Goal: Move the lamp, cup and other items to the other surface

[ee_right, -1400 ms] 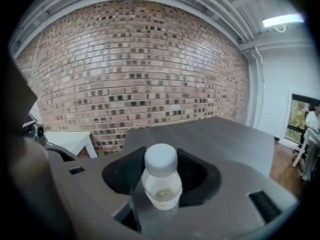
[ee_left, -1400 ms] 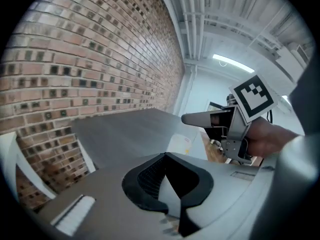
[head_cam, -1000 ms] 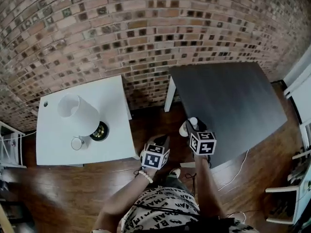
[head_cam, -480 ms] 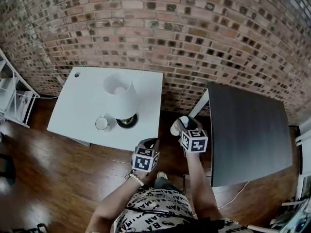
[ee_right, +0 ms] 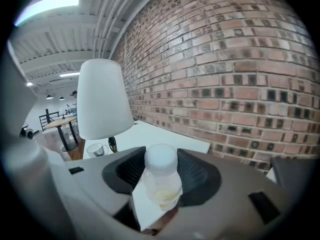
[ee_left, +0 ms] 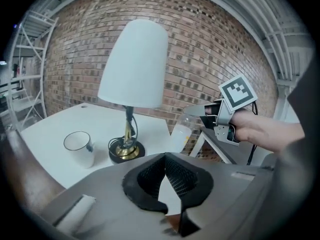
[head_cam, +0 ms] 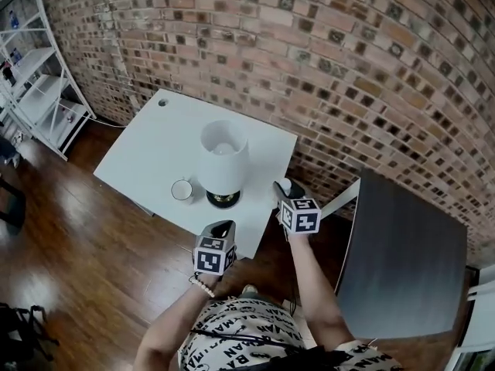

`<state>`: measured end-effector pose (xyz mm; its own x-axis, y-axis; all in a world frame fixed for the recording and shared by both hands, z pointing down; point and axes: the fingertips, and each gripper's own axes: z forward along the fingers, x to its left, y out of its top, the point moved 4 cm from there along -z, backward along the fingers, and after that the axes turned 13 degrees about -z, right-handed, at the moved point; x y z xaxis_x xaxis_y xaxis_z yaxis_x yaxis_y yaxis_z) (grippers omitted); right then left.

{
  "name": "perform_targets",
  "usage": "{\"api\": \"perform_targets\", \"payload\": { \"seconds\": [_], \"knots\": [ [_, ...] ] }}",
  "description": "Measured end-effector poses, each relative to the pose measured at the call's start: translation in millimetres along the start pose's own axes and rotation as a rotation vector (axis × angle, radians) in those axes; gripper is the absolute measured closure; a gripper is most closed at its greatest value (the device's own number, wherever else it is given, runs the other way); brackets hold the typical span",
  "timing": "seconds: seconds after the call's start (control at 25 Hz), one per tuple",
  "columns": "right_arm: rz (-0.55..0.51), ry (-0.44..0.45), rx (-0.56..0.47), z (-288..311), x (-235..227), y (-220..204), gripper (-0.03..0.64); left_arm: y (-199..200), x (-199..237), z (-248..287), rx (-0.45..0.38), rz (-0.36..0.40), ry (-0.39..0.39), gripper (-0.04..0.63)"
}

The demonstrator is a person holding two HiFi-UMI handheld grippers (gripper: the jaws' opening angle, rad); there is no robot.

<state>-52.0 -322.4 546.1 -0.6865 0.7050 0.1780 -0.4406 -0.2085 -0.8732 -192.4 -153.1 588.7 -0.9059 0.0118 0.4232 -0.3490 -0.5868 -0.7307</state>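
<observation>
Head view: both forearms reach forward to the white table's (head_cam: 143,153) near-right edge — right gripper (head_cam: 283,188) clamped on a small bottle (ee_right: 160,180), left gripper (head_cam: 220,229) pinched together, empty. The lamp (head_cam: 223,159) and cup (head_cam: 182,190) stand on that table, side by side.

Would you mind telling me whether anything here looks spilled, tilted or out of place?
Nothing stands out: the white-shaded brass lamp and white cup stand upright on the white table.

lamp (head_cam: 223,165): white shade, brass base, upright, by white table's (head_cam: 147,149) near edge | cup (head_cam: 182,190): white, upright, just left of lamp | bottle (ee_right: 161,160): clear, white-capped, clamped in right gripper (ee_right: 159,181)
</observation>
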Motion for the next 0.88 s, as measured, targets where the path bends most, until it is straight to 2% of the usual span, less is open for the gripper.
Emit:
{"api": "perform_targets", "payload": {
  "seconds": [0.2,0.6,0.88],
  "knots": [
    [-0.028,0.073,-0.002,33,5,4,0.410,1,15,-3,-0.030,-0.060,0.073,0.592],
    [-0.087,0.143,0.012,68,17,7,0.410,-9,35,-15,-0.058,-0.130,0.157,0.592],
    [-0.133,0.151,0.040,71,23,7,0.404,-2,41,-15,-0.085,-0.144,0.149,0.592]
  ]
}}
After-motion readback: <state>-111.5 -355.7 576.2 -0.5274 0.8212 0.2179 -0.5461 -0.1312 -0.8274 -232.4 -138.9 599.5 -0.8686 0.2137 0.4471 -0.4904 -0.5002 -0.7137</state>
